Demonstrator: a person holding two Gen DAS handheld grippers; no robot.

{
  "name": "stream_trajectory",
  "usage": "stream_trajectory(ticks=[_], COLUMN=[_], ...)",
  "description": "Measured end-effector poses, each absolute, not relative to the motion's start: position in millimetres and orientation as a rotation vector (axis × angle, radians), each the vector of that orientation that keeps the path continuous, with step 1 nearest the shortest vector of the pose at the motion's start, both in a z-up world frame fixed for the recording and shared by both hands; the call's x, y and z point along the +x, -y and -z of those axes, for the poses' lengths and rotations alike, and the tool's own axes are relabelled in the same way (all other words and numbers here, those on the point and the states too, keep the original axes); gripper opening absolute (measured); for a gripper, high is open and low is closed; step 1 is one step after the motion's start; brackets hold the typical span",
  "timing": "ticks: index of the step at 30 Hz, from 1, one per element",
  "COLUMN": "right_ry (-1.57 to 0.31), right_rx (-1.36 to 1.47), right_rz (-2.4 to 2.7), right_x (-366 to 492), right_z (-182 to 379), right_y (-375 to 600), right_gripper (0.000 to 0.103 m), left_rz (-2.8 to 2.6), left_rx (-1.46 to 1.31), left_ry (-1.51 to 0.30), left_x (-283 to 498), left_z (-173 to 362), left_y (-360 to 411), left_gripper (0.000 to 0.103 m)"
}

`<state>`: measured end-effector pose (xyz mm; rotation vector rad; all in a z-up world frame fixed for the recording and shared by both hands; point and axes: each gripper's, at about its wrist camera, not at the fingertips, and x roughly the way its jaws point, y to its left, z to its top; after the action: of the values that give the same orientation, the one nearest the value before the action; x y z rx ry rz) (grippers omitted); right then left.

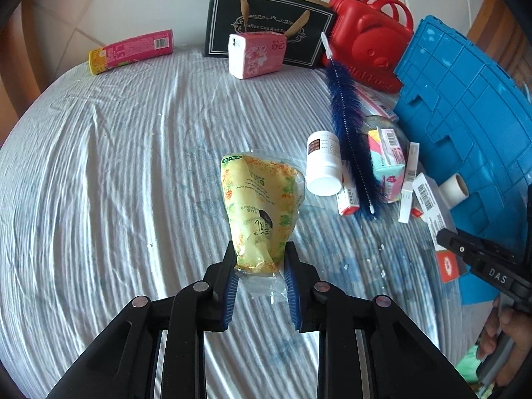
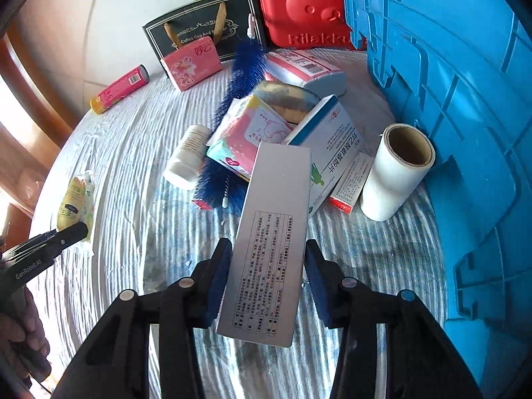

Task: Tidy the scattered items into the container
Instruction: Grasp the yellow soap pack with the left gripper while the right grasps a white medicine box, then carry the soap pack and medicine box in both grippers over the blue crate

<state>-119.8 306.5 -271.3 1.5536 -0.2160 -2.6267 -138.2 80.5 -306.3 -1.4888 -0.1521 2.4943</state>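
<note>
My left gripper (image 1: 260,259) is shut on a yellow plastic packet (image 1: 261,199), held over the white cloth; the packet also shows in the right wrist view (image 2: 74,199). My right gripper (image 2: 267,259) is shut on a long silver box (image 2: 269,246) with printed text. The blue crate (image 2: 449,106) stands on the right in both views (image 1: 465,99). Ahead of the right gripper lies a pile: a white bottle (image 2: 186,156), a blue bottle brush (image 2: 232,99), a pink tissue pack (image 2: 252,129), a medicine box (image 2: 332,143) and a white roll (image 2: 395,173).
At the back stand a black gift bag (image 1: 266,23), a pink tissue pack (image 1: 256,55), a red bear case (image 1: 369,36) and a pink tube (image 1: 131,51). The table is covered with a wrinkled white cloth (image 1: 116,166). A person's hand (image 1: 505,335) holds the right gripper.
</note>
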Motion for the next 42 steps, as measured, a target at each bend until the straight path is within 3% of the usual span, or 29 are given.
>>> stream_trajectory(ticks=[24,42], right_ry=[0.092,0.083], right_rx=[1.414,1.092], right_rz=[2.577,2.627], right_x=[-44.4,-16.2], right_z=[192.2,63.5], right_y=[-254.8,-217.1], right_gripper=[0.041,0.041], left_rz=[-2.672,-2.710], left_rx=[-1.297,-1.092], left_ry=[0.239,0.345], left_x=[-64.7,-51.8], left_z=[197.2,114.0], left_y=[14.8,41.4], left_gripper=[0.024,0.024])
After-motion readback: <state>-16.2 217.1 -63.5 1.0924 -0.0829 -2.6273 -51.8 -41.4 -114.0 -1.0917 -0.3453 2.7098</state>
